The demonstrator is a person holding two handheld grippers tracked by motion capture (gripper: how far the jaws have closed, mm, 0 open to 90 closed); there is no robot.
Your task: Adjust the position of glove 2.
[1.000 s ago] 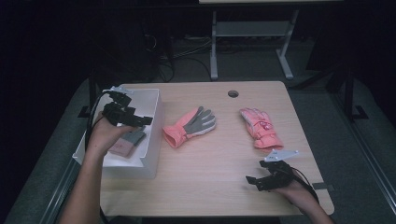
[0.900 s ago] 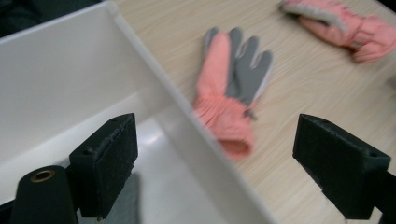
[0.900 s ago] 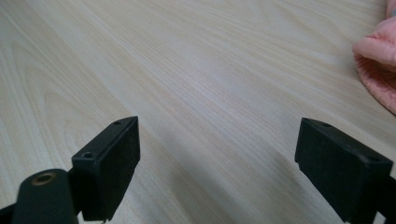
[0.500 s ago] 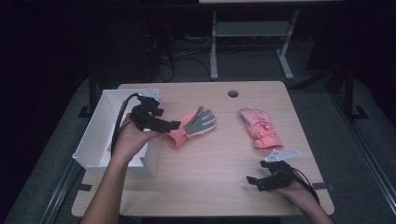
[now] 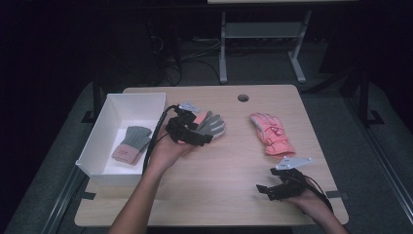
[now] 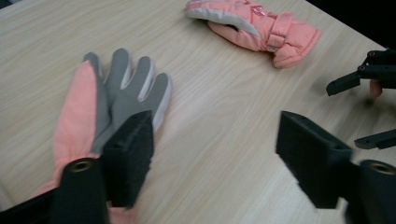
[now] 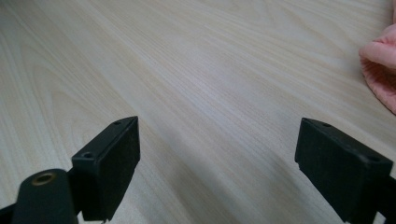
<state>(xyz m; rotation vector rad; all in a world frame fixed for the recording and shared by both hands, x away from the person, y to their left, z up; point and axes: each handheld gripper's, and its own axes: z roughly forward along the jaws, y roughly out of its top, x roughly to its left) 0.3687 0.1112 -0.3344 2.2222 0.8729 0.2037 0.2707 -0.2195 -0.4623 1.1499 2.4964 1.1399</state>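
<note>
Since the earlier frames, the left gripper (image 5: 195,132) has been carried rightward out of the white bin (image 5: 100,146) to the cuff end of the pink-and-grey glove (image 5: 213,124), and its jaws have just been closing somewhat; in the left gripper view they are seen standing fairly wide, with bare table between them and the glove (image 6: 112,98) lying just beside the left jaw, not yet gripped. The right gripper (image 5: 276,189) has stayed parked at the near right of the wooden table (image 5: 234,195), its jaws held wide apart over bare wood with nothing between them. The pink-and-grey glove is judged to be light, soft and floppy, so it should drape when lifted and cannot be broken; the padded cuff, the thickest fold, is probably the surest place to pinch, since a hold on the thin fingers alone might slip. A grey knitted glove (image 5: 132,144) already lies in the bin, well apart from its walls. A second pink glove (image 5: 271,134) lies further right, clear of both grippers. Open tabletop is left between the gloves and along the near edge, and the bin's right wall stands just left of the left hand, so a lifted glove would have to be raised over that rim.
</note>
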